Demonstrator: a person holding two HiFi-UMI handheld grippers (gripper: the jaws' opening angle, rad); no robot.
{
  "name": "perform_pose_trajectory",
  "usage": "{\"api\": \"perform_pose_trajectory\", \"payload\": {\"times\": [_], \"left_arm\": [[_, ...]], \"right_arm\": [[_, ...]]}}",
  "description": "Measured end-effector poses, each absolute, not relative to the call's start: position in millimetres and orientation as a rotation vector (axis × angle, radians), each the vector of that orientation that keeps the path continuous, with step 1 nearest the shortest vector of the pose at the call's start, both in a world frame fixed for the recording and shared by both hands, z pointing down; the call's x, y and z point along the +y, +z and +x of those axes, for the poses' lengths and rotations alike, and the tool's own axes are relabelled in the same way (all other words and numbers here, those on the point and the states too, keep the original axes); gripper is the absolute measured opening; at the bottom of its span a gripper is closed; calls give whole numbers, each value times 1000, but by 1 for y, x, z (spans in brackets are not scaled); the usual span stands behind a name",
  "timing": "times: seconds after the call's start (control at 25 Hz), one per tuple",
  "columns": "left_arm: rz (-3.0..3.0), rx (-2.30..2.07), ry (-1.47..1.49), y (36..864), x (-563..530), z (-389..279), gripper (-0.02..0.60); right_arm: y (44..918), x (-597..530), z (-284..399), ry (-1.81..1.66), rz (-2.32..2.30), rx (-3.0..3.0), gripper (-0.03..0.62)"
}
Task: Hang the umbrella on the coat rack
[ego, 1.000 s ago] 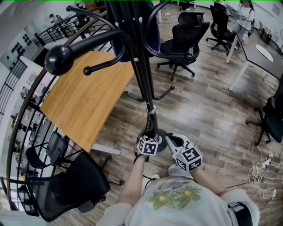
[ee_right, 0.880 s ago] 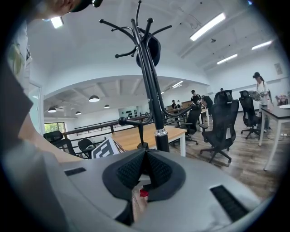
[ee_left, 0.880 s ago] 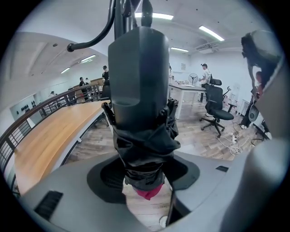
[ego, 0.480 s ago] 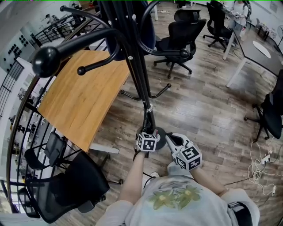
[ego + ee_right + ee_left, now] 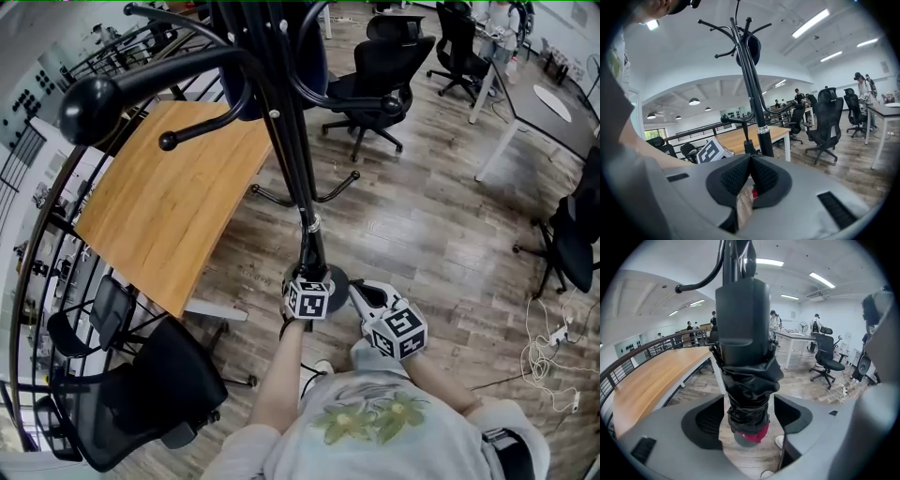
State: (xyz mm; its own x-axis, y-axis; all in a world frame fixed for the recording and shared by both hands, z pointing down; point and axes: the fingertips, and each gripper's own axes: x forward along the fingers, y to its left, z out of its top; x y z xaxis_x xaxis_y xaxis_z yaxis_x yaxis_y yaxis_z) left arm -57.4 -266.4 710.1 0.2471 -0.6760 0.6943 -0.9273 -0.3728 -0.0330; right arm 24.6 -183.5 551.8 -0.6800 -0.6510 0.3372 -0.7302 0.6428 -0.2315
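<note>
Left gripper (image 5: 309, 284) jaws opening, folded black umbrella (image 5: 747, 380) upright between them with gaps on both sides, red tip down, close beside coat rack (image 5: 291, 141) pole, right gripper (image 5: 750, 176) jaws together, empty, just beside left.

I see a grey-brown wood-plank floor (image 5: 422, 234) carrying the black metal coat rack (image 5: 298, 178) on its round base. Left of the rack stands a light wooden worktop (image 5: 159, 206). Beyond the rack is a black swivel chair (image 5: 375, 75), and far to its right lie loose white cables (image 5: 553, 347).
</note>
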Motion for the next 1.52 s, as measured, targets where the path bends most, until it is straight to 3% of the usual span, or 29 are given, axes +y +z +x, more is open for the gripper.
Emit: {"api": "perform_pose_trajectory", "payload": {"times": [0.64, 0.8, 1.08, 1.2, 1.52], "left_arm": [[2214, -1569, 632, 637, -230, -74, 341], [2232, -1624, 577, 611, -221, -83, 285], [2265, -1686, 473, 577, -203, -93, 120], [2277, -1703, 422, 564, -197, -95, 14], [2351, -1712, 383, 540, -182, -95, 5]], "right_arm": [[550, -174, 3, 518, 1073, -2667, 6], [548, -172, -4, 502, 1060, -2681, 6], [543, -167, -11, 470, 1062, -2692, 6], [541, -166, -14, 461, 1063, -2697, 6], [534, -157, -19, 430, 1062, -2697, 5]]}}
